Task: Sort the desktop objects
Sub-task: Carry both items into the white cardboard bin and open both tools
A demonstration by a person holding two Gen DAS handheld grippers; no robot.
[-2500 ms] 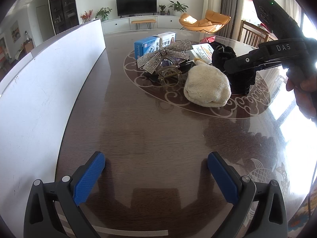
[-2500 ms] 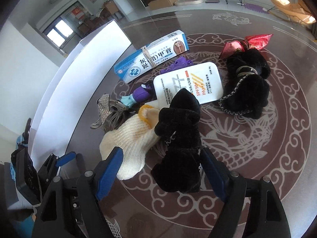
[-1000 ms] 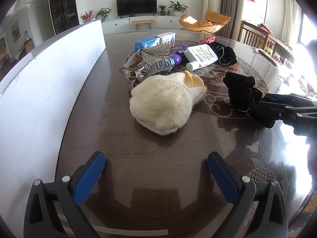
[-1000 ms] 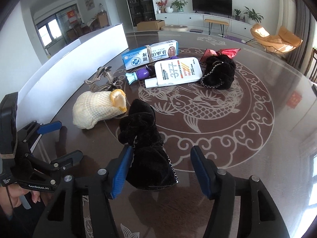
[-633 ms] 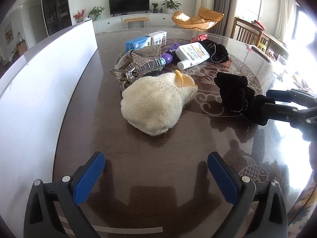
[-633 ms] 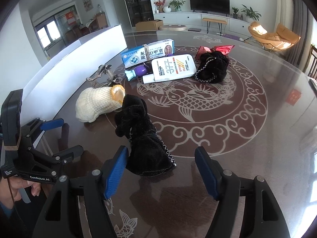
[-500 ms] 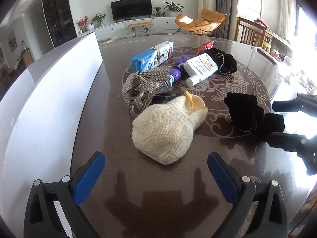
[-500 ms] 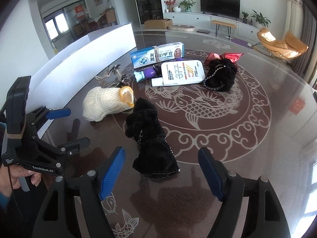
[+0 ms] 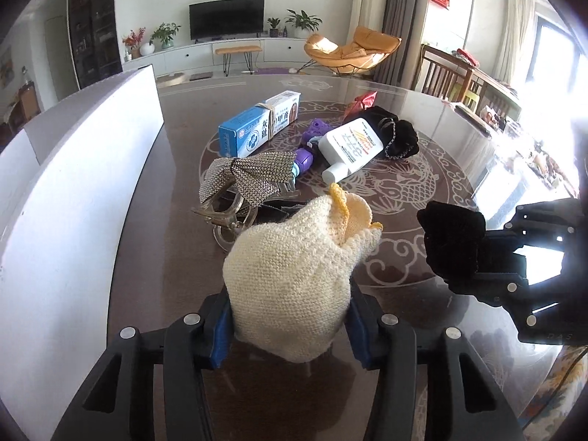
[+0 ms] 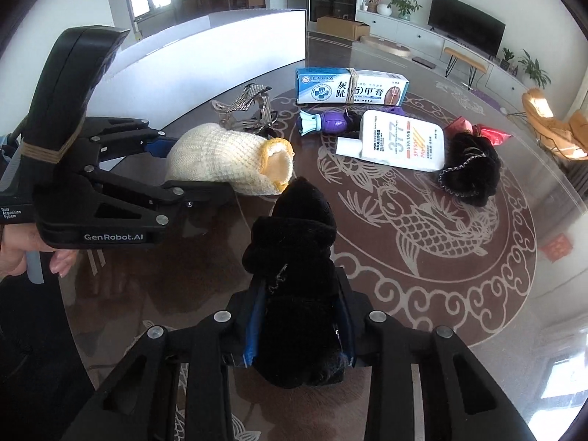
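Cream yarn filled the lower middle of my left wrist view: my left gripper [image 9: 290, 321] was clamped on the cream knitted pouch [image 9: 294, 279], its blue pads pressed into both sides of the closed end, the yellow-lined mouth pointing up the frame. At the right edge of that view my right gripper [image 9: 488, 257] showed, holding the black velvet pouch [image 9: 450, 242].

In my right wrist view, my right gripper [image 10: 299, 334] was closed on that black velvet pouch [image 10: 294, 257], which rose from the bottom centre toward the middle of the frame. At left, my left gripper [image 10: 191, 169] gripped the cream knitted pouch [image 10: 228, 161] beside it.

Above these on the dark table [image 10: 459, 257] lay a rhinestone bow hair clip [image 10: 250, 106], a blue and white medicine box [image 10: 349, 86], a purple toy [image 10: 327, 121], a white sunscreen bottle [image 10: 397, 139], and at upper right a second black pouch [image 10: 474, 172] with a red wrapper [image 10: 488, 130] touching its far side. A white board [image 9: 77, 147] stood along the left of my left wrist view.
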